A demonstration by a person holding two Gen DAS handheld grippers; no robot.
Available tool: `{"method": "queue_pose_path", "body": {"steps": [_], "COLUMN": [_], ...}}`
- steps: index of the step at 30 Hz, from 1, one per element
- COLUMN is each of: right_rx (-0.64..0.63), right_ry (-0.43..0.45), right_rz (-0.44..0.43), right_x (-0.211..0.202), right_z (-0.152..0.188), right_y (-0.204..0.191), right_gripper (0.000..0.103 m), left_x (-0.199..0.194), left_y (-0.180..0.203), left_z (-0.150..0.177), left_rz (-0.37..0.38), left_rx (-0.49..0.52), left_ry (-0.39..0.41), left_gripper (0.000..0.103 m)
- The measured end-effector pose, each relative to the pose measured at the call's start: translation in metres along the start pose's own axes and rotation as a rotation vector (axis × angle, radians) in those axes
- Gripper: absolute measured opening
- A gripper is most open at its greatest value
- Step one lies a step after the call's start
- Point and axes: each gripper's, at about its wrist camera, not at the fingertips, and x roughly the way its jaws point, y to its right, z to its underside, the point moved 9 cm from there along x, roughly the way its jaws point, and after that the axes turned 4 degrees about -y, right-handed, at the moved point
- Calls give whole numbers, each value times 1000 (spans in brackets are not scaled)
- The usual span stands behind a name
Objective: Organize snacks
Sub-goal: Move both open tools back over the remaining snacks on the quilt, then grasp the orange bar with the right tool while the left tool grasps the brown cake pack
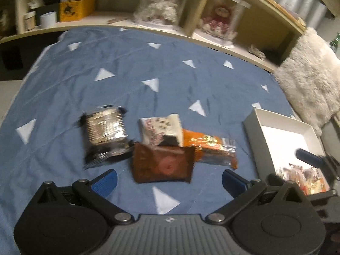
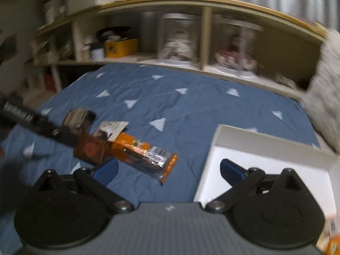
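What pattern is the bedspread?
Blue bedspread with scattered white triangles; clearest in the left wrist view.

my left gripper (image 1: pixel 169 179) hangs with jaws wide apart, and the brown packet (image 1: pixel 162 163) lies just beyond them, so that gap is blocked low down. left of it the black-and-silver packet (image 1: pixel 105 135) sits close; the white packet (image 1: pixel 161 129) and orange bar (image 1: pixel 209 148) crowd behind and to the right, touching or overlapping. beyond this cluster the blue bedspread (image 1: pixel 127 63) lies bare up to the far shelf unit (image 1: pixel 244 48). on the right the white box (image 1: pixel 252 144) walls off the edge, with the fluffy throw (image 1: pixel 308 80) behind it. my right gripper (image 2: pixel 169 171) straddles the box's left wall.
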Motion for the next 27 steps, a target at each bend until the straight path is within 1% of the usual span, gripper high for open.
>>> {"method": "queue_pose_path", "body": {"steps": [4, 7, 9, 11, 15, 18, 19, 22, 24, 25, 27], "right_rx": [-126, -181, -212, -260, -389, -519, -531, -516, -523, -536, -544], "right_ry": [-16, -31, -40, -62, -94, -87, -87, -108, -139, -140, -159], "right_rz": [-20, -64, -87, -106, -100, -44, -41, -77, -80, -74, -78], "right_x": [18, 32, 40, 52, 69, 83, 87, 96, 103, 102, 98], "right_z": [-3, -7, -9, -10, -10, -9, -9, -6, 0, 3, 3], "right_y": [-8, -13, -16, -20, -32, -40, -42, -45, -47, -48, -50], "right_gripper": [102, 99, 92, 87, 81, 80, 80, 78, 74, 73, 69], "left_x": [22, 39, 48, 57, 68, 76, 78, 82, 84, 85, 85], "left_y": [4, 4, 6, 8, 9, 9, 8, 8, 7, 6, 4], "left_z": [-4, -4, -2, 0, 2, 1, 1, -2, -3, -4, -4], "left_rz": [-18, -38, -52, -74, -117, -142, -149, -166, -179, -184, -187], "left_rx": [5, -3, 11, 40, 88, 98, 97, 87, 78, 72, 53], "left_ry": [-15, -35, -51, -67, -72, -77, -76, -68, -62, -58, -49], "left_gripper": [103, 103, 103, 103, 103, 103, 103, 103, 103, 103, 103]}}
